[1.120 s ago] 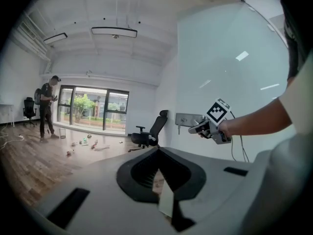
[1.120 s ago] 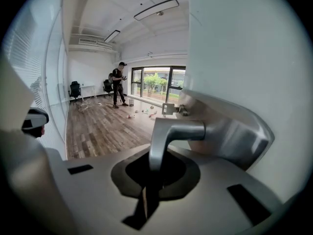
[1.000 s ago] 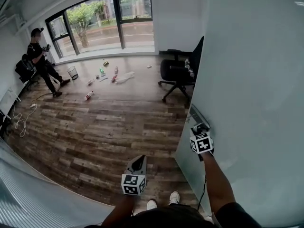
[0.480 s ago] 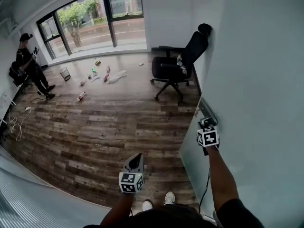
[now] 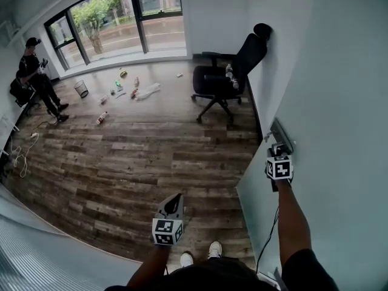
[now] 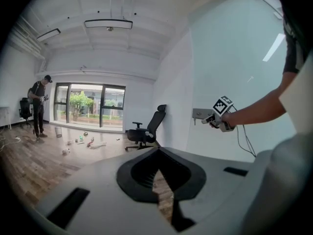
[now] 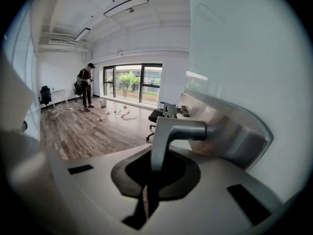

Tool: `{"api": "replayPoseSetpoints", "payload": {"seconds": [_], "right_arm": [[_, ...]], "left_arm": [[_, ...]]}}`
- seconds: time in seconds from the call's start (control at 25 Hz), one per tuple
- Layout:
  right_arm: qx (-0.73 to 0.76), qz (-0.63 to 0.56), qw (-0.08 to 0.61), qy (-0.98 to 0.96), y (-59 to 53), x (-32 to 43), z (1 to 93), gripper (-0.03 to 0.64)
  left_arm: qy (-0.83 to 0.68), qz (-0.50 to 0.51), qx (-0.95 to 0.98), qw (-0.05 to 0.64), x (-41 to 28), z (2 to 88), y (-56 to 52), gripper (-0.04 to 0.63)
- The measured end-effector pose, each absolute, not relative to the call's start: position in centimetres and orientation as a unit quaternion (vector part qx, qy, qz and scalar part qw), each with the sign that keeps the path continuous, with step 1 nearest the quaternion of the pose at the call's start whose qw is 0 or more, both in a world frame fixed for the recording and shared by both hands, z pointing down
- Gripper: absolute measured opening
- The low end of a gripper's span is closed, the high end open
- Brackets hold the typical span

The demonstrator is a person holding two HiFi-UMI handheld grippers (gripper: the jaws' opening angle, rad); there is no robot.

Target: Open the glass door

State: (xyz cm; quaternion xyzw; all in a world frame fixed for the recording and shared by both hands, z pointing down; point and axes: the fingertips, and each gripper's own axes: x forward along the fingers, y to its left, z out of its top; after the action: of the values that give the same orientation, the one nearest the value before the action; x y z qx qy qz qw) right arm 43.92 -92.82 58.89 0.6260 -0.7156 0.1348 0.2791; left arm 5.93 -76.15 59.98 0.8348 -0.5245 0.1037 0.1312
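Head view shows the frosted glass door (image 5: 339, 102) filling the right side, its lower edge over the wood floor (image 5: 121, 156) just beside the person's shoes (image 5: 197, 256); the door handle (image 5: 280, 131), a metal lever on a metal plate, sits at the door's near edge, about mid-height in the frame; the right gripper (image 5: 280, 148) is up against it, held out on an outstretched arm; the right gripper view shows its jaws drawn fully together about the free end of the lever, which drops into the dark hollow between them; the left gripper (image 5: 176, 197) hangs low over the floor, well apart from the door, pointing into the room; in the left gripper view its jaws stand all but together, only a narrow slit of floor showing, with nothing between them; a black office chair (image 5: 221, 80) stands by the white wall beyond the door; farther off, litter (image 5: 136, 90) lies scattered on the floor near a small waste basket (image 5: 80, 88) below the windows (image 5: 121, 17); a person in dark clothes (image 5: 33, 71) stands at the far left.
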Motion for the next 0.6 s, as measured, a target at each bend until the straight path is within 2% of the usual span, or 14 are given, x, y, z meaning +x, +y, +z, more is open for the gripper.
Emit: {"api": "replayPoseSetpoints", "payload": {"seconds": [0.6], "right_arm": [[0.646,0.132,0.293,-0.693,-94.2,47.7,59.0,0.014]], "left_arm": [[-0.530,0.108,0.830,0.133,6.6,60.1,-77.1,0.002]]}}
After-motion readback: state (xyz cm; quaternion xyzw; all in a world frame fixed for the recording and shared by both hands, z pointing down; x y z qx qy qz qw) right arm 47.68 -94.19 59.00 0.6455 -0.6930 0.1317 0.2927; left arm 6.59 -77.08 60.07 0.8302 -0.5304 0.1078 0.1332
